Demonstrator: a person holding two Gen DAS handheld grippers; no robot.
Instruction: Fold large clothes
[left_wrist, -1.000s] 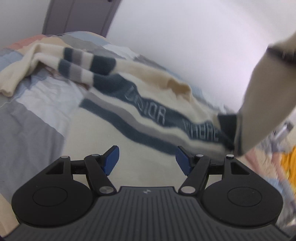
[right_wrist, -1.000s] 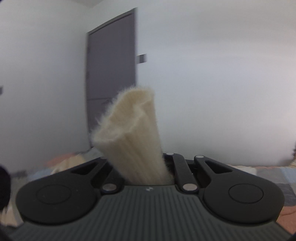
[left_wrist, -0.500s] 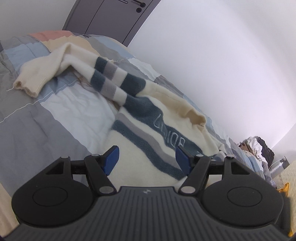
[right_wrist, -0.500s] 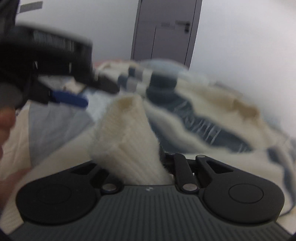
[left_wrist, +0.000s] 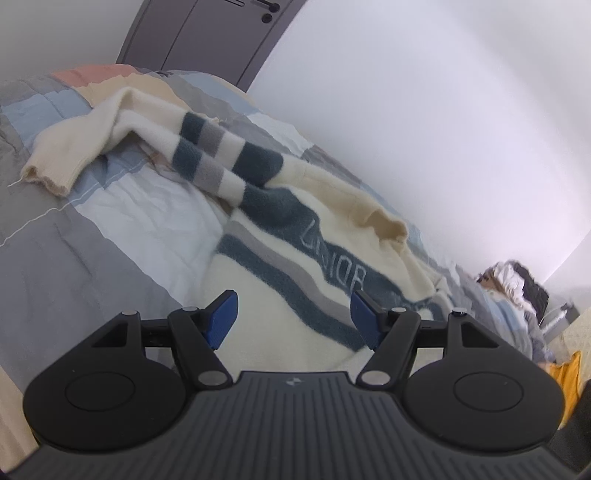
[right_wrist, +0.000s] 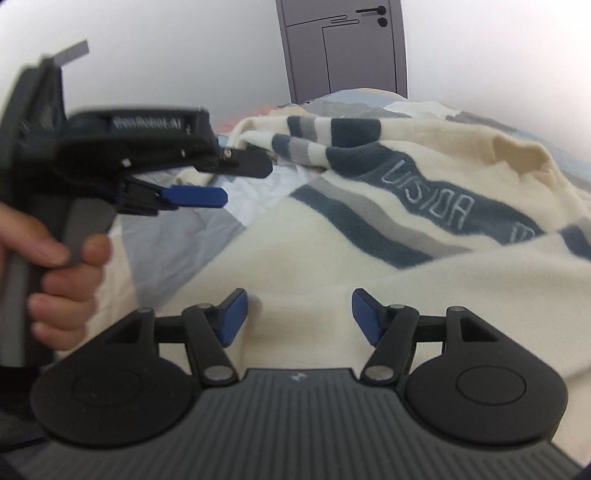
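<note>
- Cream sweater (left_wrist: 295, 332), banded in dark teal and grey with pale stitched lettering across the chest band, lies spread on the patchwork bedspread (left_wrist: 92, 251); in the left wrist view it fills the frame from the centre toward 5 o'clock.
- Striped sleeve (left_wrist: 221, 162) runs toward 10 o'clock from the body; its cream cuff (left_wrist: 48, 177) rests on the bedspread near the 9 o'clock edge.
- Collar (right_wrist: 524, 155), a tan-lined fold, sits at about 2 o'clock in the right wrist view.
- Left gripper (left_wrist: 293, 319): blue pads well apart, nothing between them; it hangs over the sweater's lower body. In the right wrist view the same tool appears at 9 o'clock, held by the person's left hand (right_wrist: 62, 280), its blue fingertip pointing toward 3 o'clock above the bedspread.
- Right gripper (right_wrist: 299, 315): jaws opening, blue pads apart, no cloth pinched; plain cream knit lies directly below and ahead of them.
- Grey door (right_wrist: 343, 51) stands at 12 o'clock in the right wrist view, beyond the bed; white wall (left_wrist: 424, 110) flanks it.
- Heap of other clothing (left_wrist: 517, 284) lies at 3 o'clock in the left wrist view; details blurred.
</note>
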